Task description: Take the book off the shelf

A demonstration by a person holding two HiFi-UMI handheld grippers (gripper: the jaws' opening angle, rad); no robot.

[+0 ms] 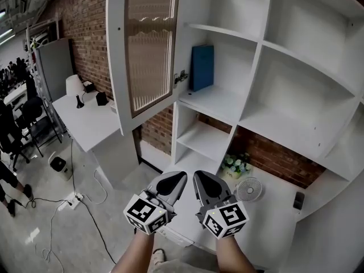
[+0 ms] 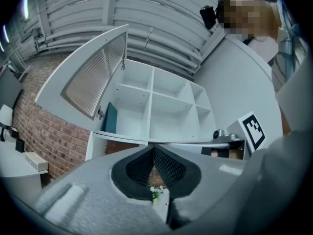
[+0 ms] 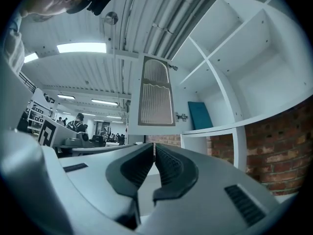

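- My left gripper (image 1: 173, 183) has its jaws closed pad to pad with nothing between them. In the left gripper view the ribbed pads (image 2: 168, 165) meet at their tips.
- My right gripper (image 1: 206, 185) is closed and empty too. In its own view the pads (image 3: 168, 165) stand together at the front.
- Both grippers sit side by side low in the head view, just beside each other, tips pointing towards the shelf (image 1: 259, 53).
- Just past the tips lies a white desk (image 1: 273, 209) with a small fan (image 1: 249, 189) and a pot of flowers (image 1: 236, 165) on it, under the shelf.
- The book (image 1: 202, 67) is blue and stands upright against the left wall of a left-hand compartment, one row above the lowest cubby.
- It is well apart from both grippers, above and beyond them; neither touches it.
- From the left gripper the book (image 2: 109, 119) shows up and to the left of the jaws; from the right gripper the book (image 3: 200, 115) shows up and to the right.
- An open door (image 1: 149, 44) with a ribbed panel hangs just left of the book's compartment.
- Brick wall (image 1: 79, 16) runs behind the shelf and off to the left.
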